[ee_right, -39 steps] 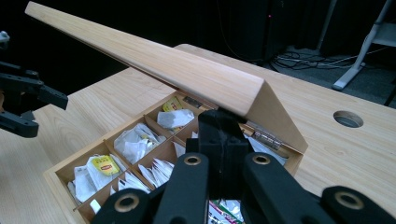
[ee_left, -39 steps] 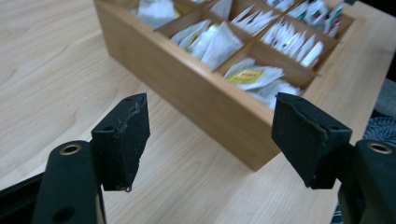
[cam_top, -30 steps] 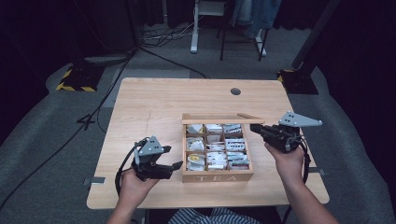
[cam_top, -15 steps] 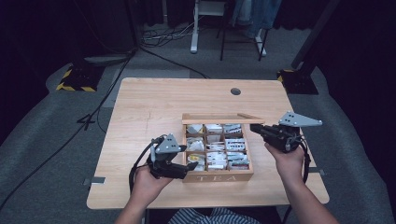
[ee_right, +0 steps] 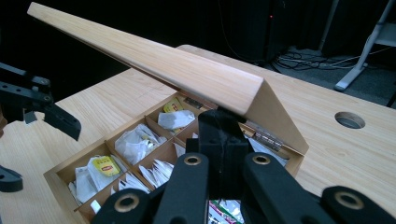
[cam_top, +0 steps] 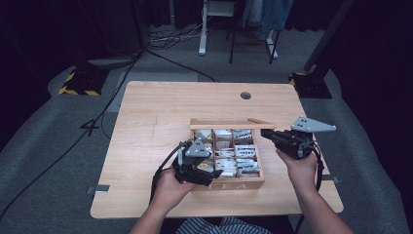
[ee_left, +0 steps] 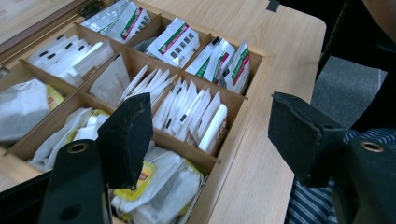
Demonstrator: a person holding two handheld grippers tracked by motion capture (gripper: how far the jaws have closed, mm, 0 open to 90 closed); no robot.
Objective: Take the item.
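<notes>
Left gripper: you're hovering it over the near-left corner of the tea box, jaws spread wide and holding nothing; in the left gripper view one jaw hangs over the sachets and the other sits outside the near wall.

Target under you: the loose yellow-tagged tea bags in the near compartment lie right below your jaw, not touched as far as I can tell.

Next compartment along: white sachets stand packed on edge, with green-and-red printed packets in the row beyond.

Box position: it sits toward the near edge of the table, right of centre, between your two hands.

Lid: it's up, hinged at the far side, tilted over the compartments.

Right gripper: you've got it at the right end of the lid with the jaws squeezed together; it looks to be propping or pinching the lid's edge, but I can't tell if it truly grips.

Progress: opening looks done, the contents are exposed, your left is lined up. Nothing is picked yet.

Left to do: lower, close on a bag, lift it clear.
</notes>
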